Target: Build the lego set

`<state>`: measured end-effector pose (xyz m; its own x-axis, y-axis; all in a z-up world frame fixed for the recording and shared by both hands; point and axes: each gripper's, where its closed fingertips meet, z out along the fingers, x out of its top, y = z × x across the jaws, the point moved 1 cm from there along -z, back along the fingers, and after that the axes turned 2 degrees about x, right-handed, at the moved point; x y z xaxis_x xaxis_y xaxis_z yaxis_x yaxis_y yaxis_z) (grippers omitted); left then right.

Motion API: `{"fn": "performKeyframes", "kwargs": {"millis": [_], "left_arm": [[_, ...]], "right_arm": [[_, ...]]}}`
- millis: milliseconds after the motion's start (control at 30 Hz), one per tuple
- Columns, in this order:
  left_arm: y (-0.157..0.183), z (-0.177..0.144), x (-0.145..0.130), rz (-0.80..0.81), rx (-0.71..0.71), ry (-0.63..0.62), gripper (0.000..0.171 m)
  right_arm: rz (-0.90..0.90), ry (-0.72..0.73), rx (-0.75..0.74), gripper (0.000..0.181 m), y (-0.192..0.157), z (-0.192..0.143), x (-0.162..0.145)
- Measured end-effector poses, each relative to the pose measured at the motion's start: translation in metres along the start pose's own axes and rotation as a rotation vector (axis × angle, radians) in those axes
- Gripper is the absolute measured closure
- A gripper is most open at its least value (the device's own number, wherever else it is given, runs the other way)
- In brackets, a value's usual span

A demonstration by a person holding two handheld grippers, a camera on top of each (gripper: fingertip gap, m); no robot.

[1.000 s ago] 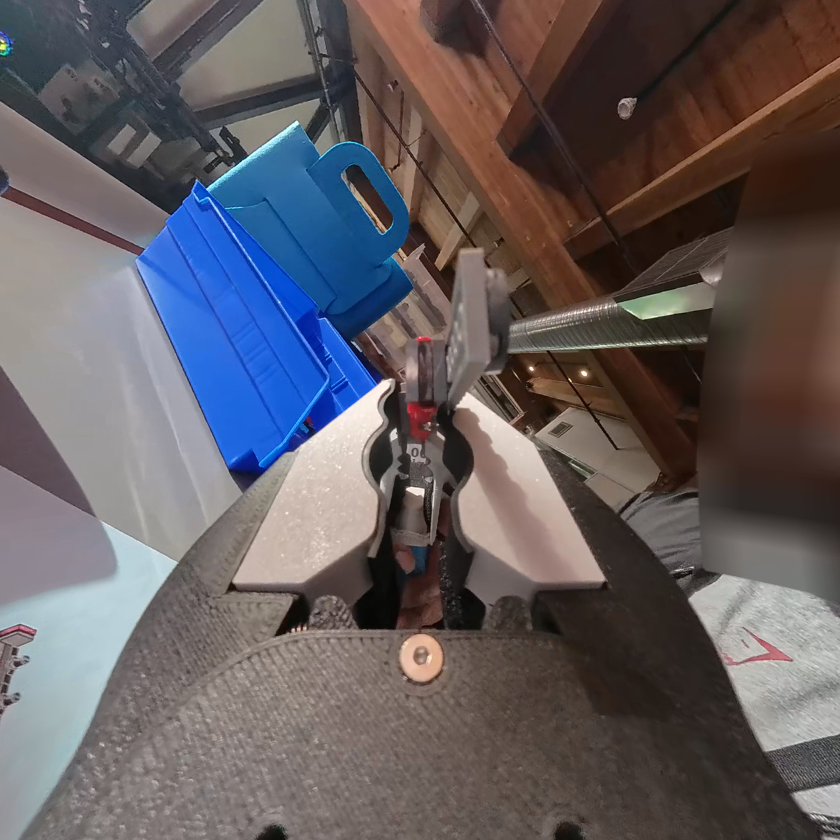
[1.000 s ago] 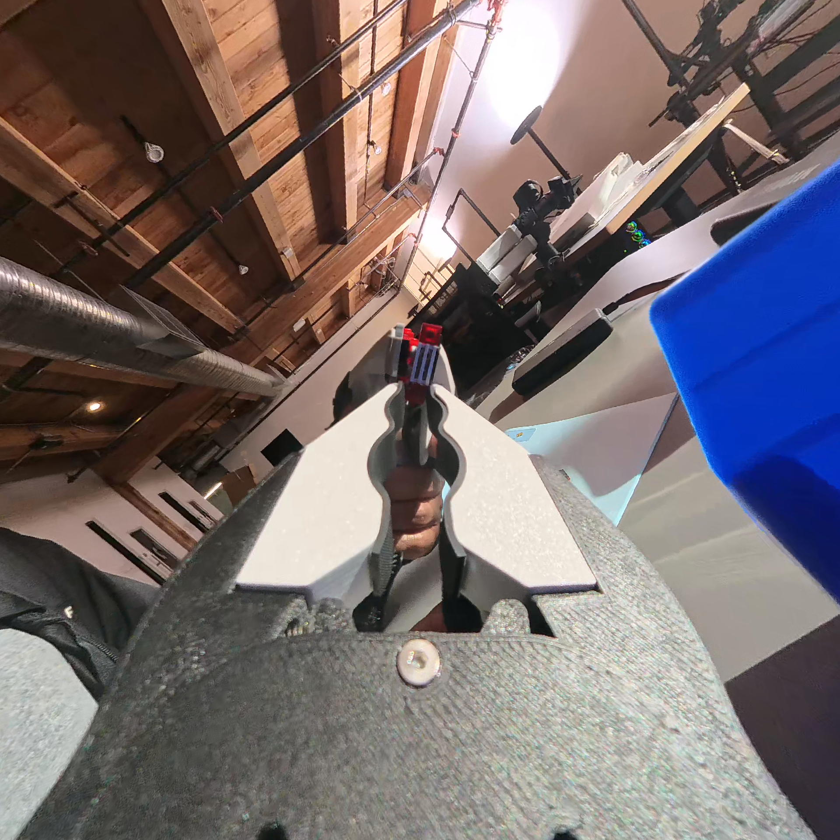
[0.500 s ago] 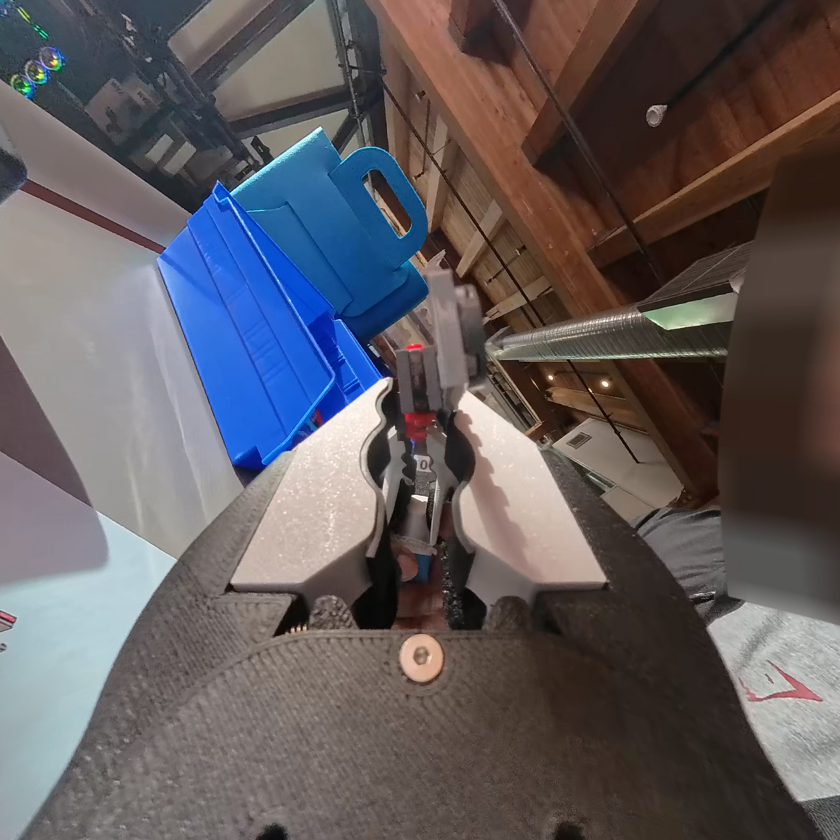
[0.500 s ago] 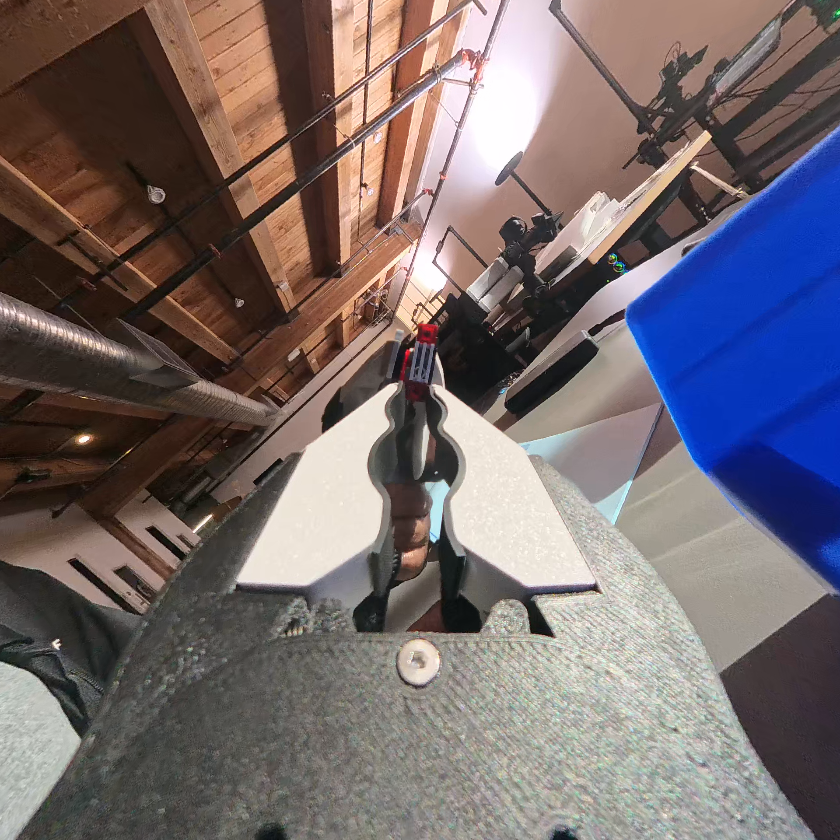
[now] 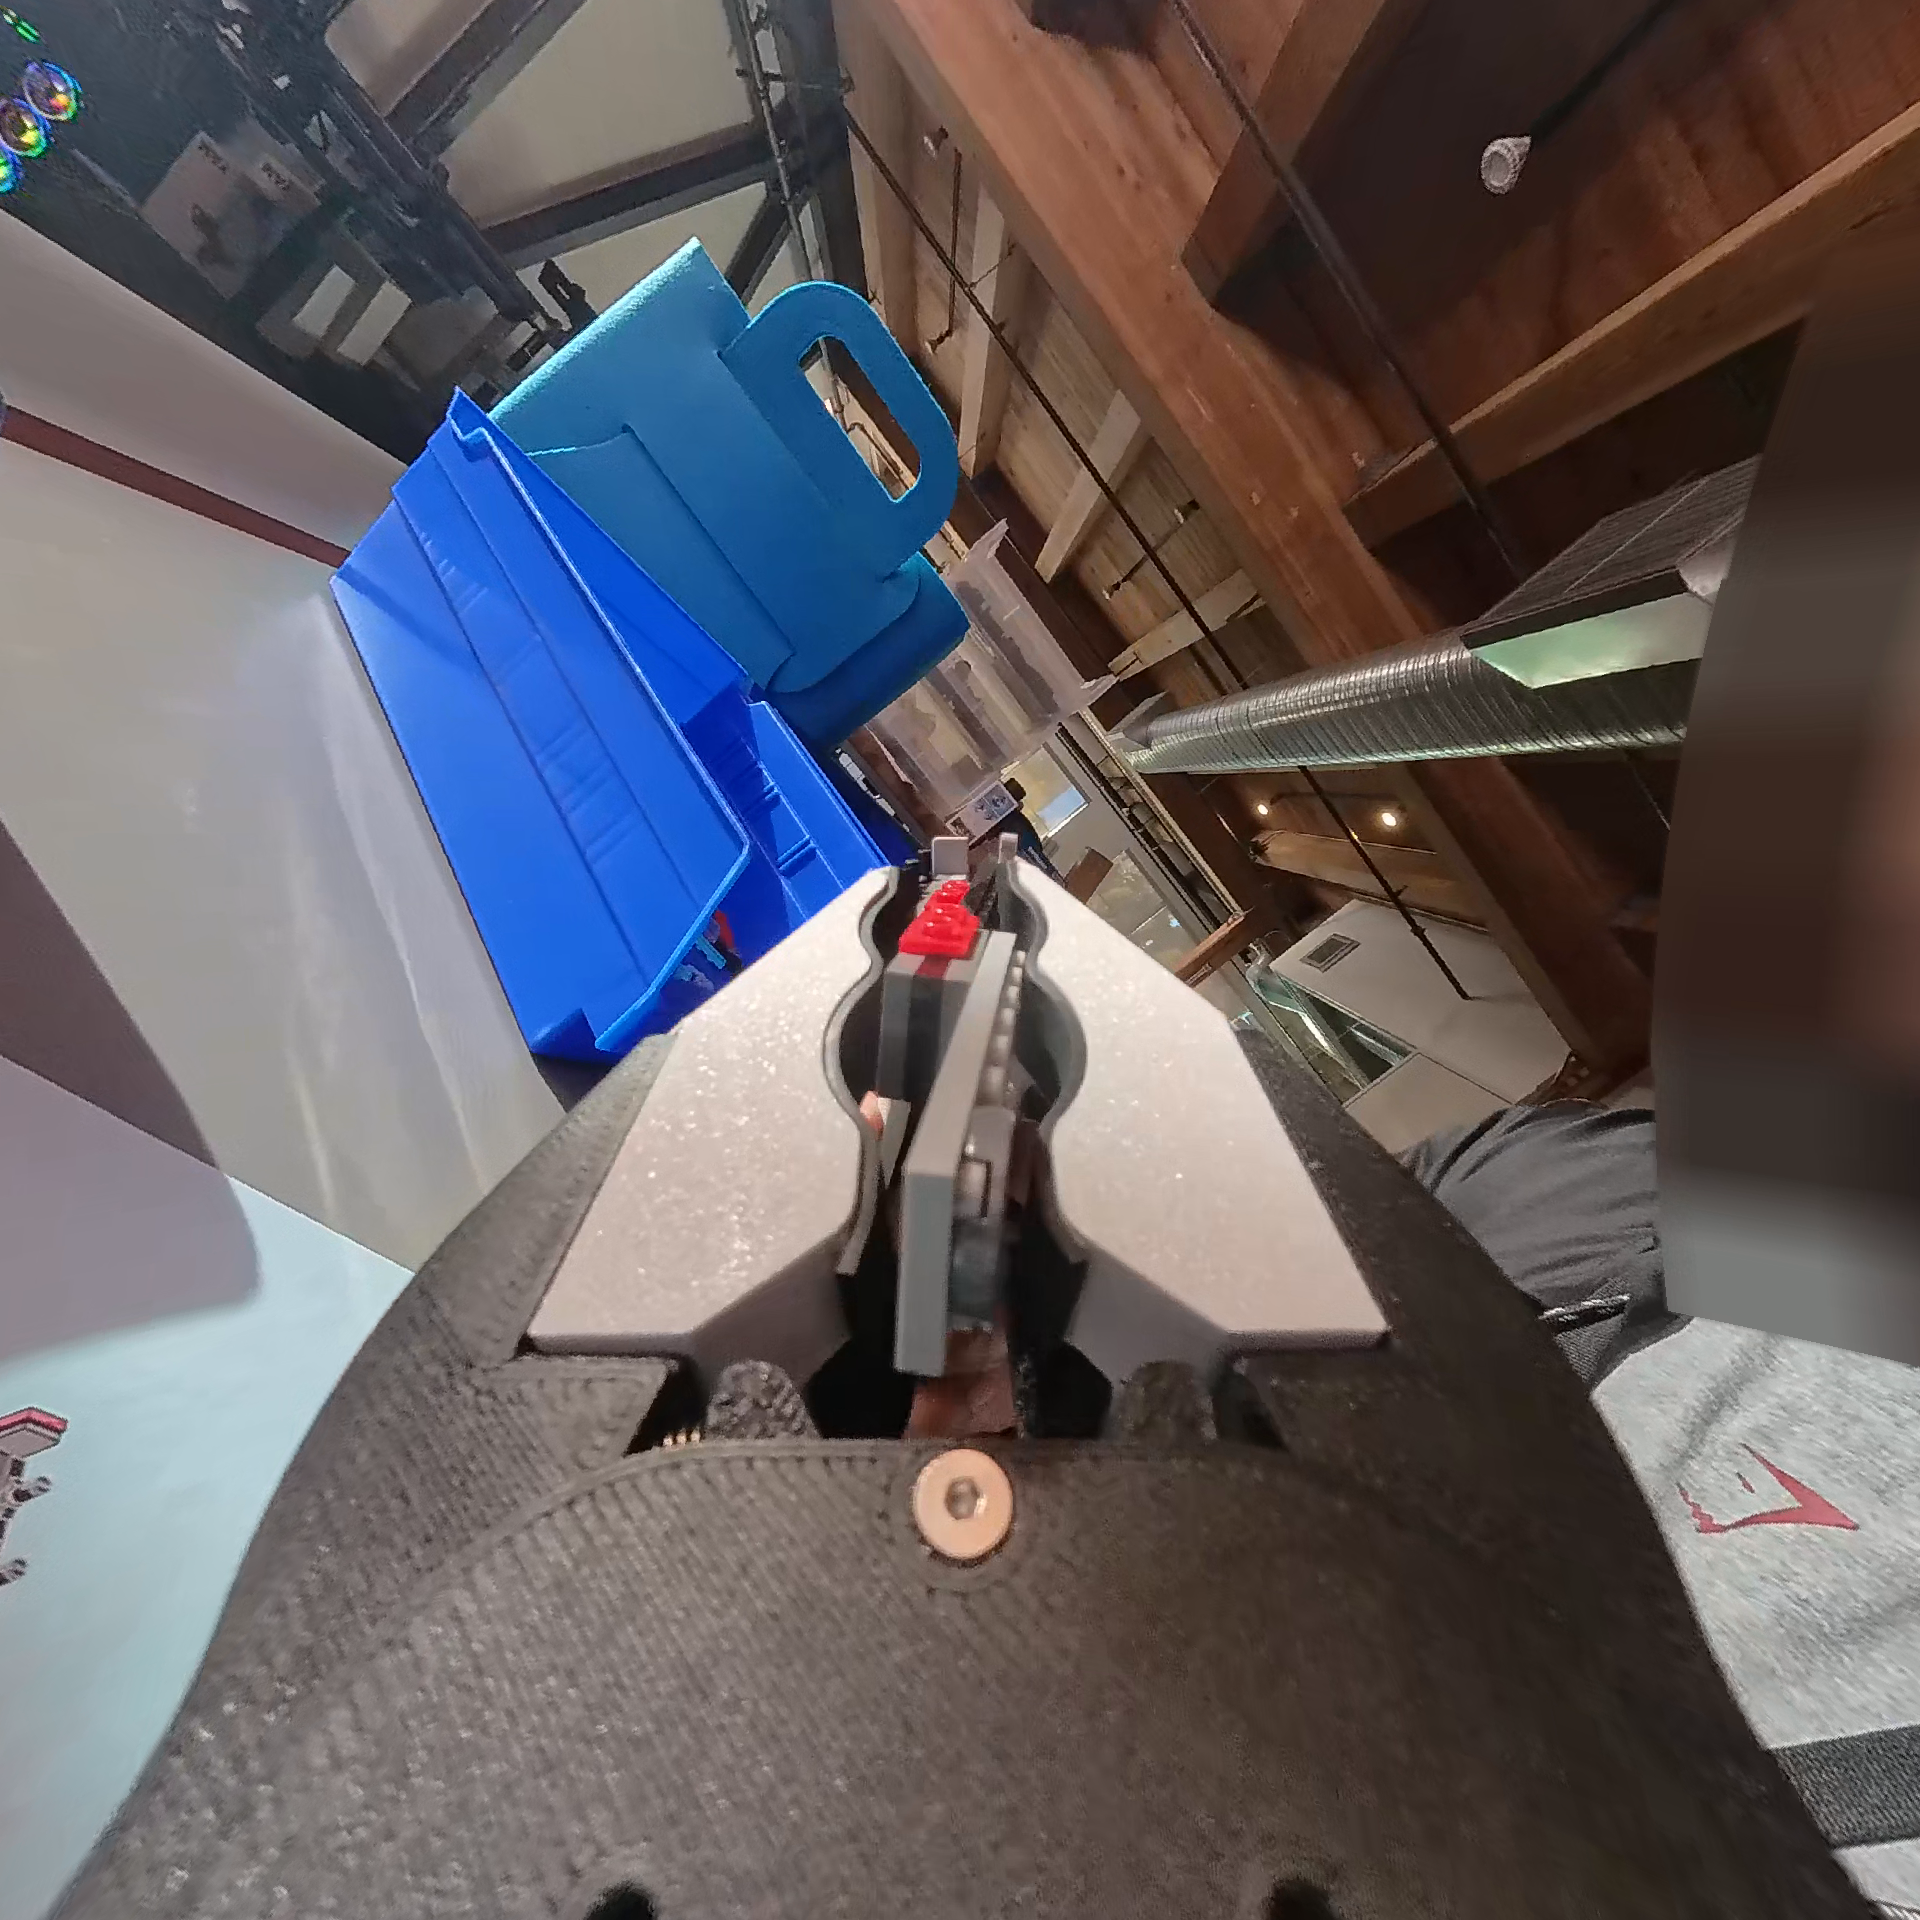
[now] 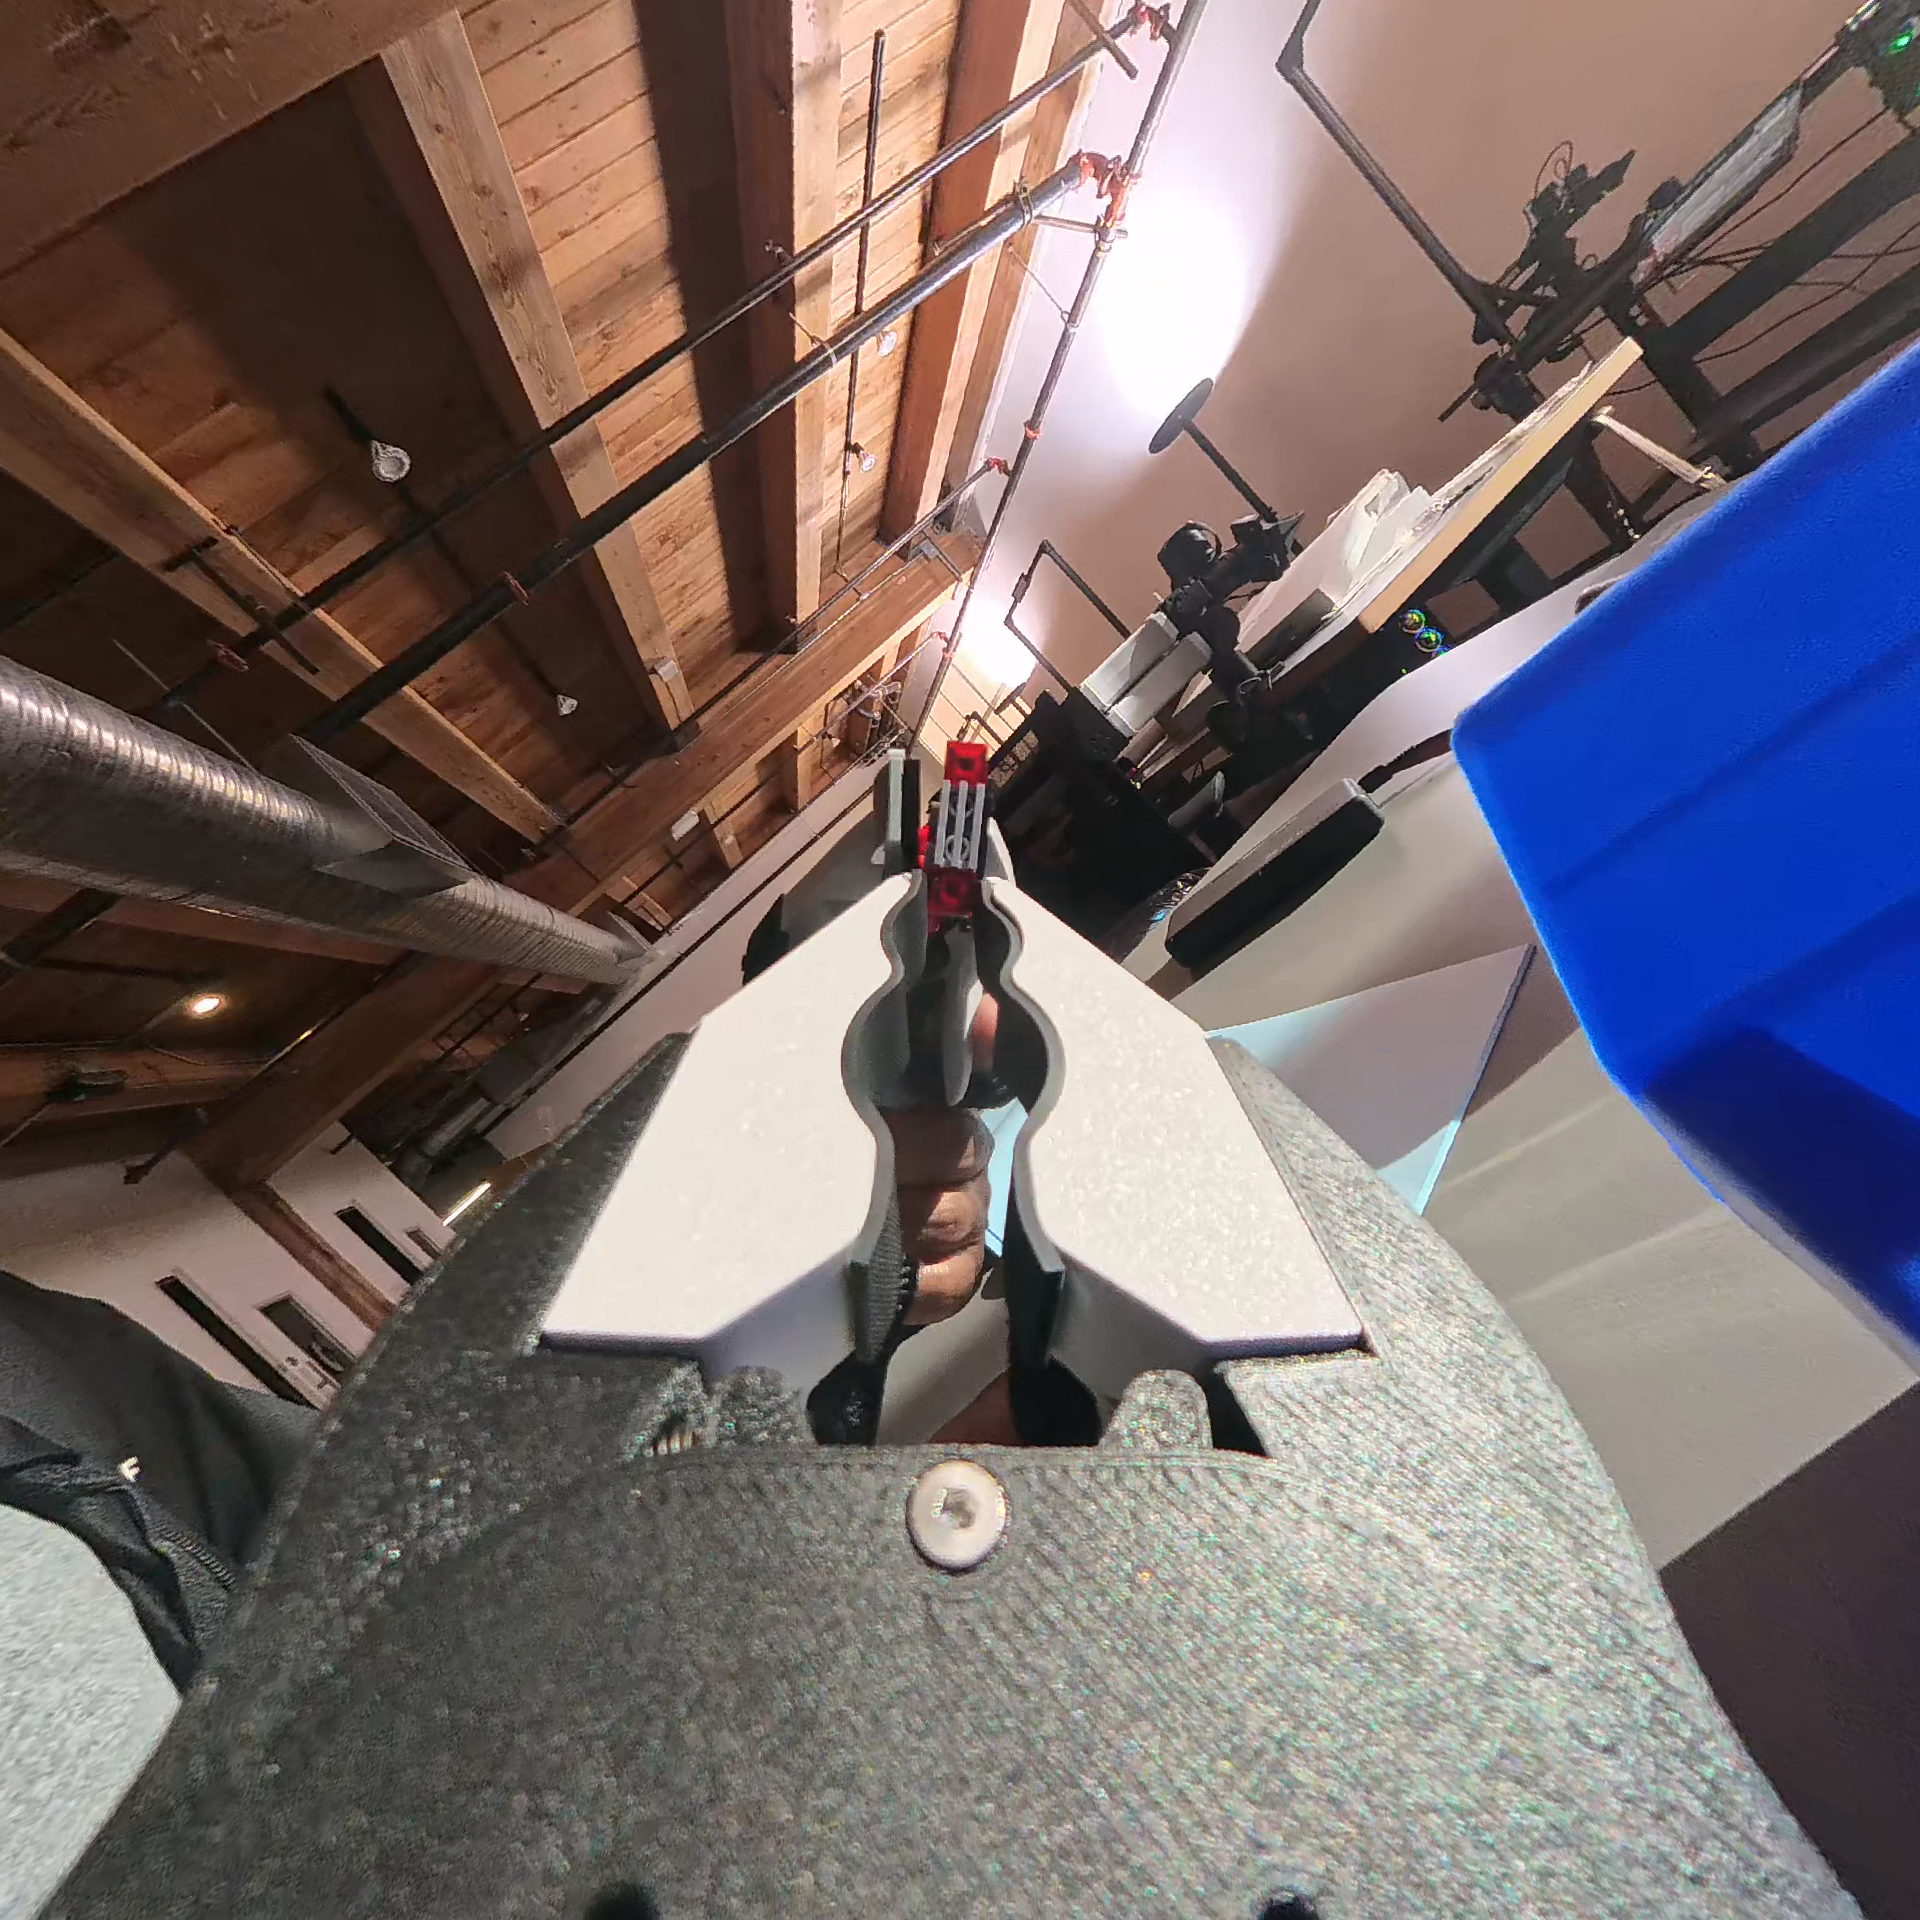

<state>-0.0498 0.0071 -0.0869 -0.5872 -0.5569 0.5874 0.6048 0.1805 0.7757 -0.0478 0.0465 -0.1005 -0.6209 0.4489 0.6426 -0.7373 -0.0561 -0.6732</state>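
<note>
Left wrist view: left gripper (image 5: 961,883) fingers clamp the grey-and-red lego model (image 5: 940,1122), held aloft toward 12 o'clock. Right gripper (image 6: 951,894) fingers pinch its red end (image 6: 954,902). Risk: opposing pulls could separate the parts or twist the model out of grip.

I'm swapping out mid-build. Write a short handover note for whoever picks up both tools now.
Left tool: shut on the grey and red lego assembly, which runs back between its fingers.
Right tool: shut on a small red and grey lego piece poking past its tips.
Both point up toward the ceiling; blue bin sits on the table.
Done: an assembly partly built.
Left: joining the two; the rest can't be judged.
</note>
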Motion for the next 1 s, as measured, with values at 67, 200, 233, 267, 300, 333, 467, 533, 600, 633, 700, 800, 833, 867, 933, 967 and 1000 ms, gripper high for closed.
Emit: {"fn": "performKeyframes", "kwargs": {"millis": [67, 200, 233, 267, 300, 333, 467, 533, 600, 633, 700, 800, 833, 867, 933, 967, 1000], "left_arm": [[0.001, 0.0, 0.0, -0.001, -0.003, 0.001, 0.154], [-0.002, 0.002, -0.002, -0.033, 0.012, 0.004, 0.152], [-0.003, 0.002, -0.003, -0.033, 0.018, -0.001, 0.151], [-0.003, 0.003, -0.003, -0.03, 0.025, -0.006, 0.151], [-0.004, 0.003, -0.004, -0.027, 0.033, -0.01, 0.151], [-0.004, 0.003, -0.004, -0.027, 0.038, -0.012, 0.151], [-0.007, 0.004, -0.006, -0.067, 0.047, -0.019, 0.15], [-0.01, 0.004, -0.007, -0.094, 0.047, -0.016, 0.15], [-0.011, 0.004, -0.008, -0.136, 0.038, -0.012, 0.15], [-0.012, 0.003, -0.008, -0.154, 0.033, -0.009, 0.151], [-0.014, 0.003, -0.008, -0.187, 0.025, 0.0, 0.152], [-0.018, 0.001, -0.006, -0.241, 0.013, 0.021, 0.155], [-0.018, 0.001, -0.006, -0.256, 0.009, 0.022, 0.155], [-0.019, 0.001, -0.006, -0.265, 0.006, 0.023, 0.155], [-0.02, 0.001, -0.007, -0.274, 0.008, 0.026, 0.155], [-0.02, 0.001, -0.007, -0.275, 0.011, 0.024, 0.155], [-0.021, 0.0, -0.006, -0.273, 0.014, 0.022, 0.155]], "right_arm": [[0.001, 0.006, 0.002, 0.171, 0.0, 0.0, 0.0], [0.004, 0.019, -0.001, 0.172, 0.0, -0.001, 0.002], [0.002, 0.023, -0.002, 0.172, 0.0, -0.001, 0.003], [0.002, 0.025, -0.004, 0.172, 0.001, -0.002, 0.003], [0.003, 0.027, -0.006, 0.172, 0.001, -0.002, 0.004], [0.004, 0.028, -0.007, 0.172, 0.001, -0.002, 0.004], [0.027, 0.043, -0.019, 0.171, 0.004, -0.003, 0.005], [0.039, 0.046, -0.027, 0.171, 0.005, -0.003, 0.005], [0.052, 0.049, -0.035, 0.171, 0.006, -0.003, 0.005], [0.06, 0.051, -0.038, 0.171, 0.007, -0.003, 0.004], [0.077, 0.053, -0.042, 0.171, 0.008, -0.004, 0.004], [0.098, 0.044, -0.041, 0.17, 0.007, -0.003, 0.001], [0.1, 0.044, -0.04, 0.169, 0.007, -0.003, 0.001], [0.101, 0.045, -0.039, 0.169, 0.007, -0.003, 0.001], [0.101, 0.044, -0.038, 0.166, 0.007, -0.003, 0.001], [0.102, 0.041, -0.036, 0.164, 0.007, -0.003, 0.002], [0.106, 0.037, -0.034, 0.161, 0.007, -0.002, 0.002]]}}
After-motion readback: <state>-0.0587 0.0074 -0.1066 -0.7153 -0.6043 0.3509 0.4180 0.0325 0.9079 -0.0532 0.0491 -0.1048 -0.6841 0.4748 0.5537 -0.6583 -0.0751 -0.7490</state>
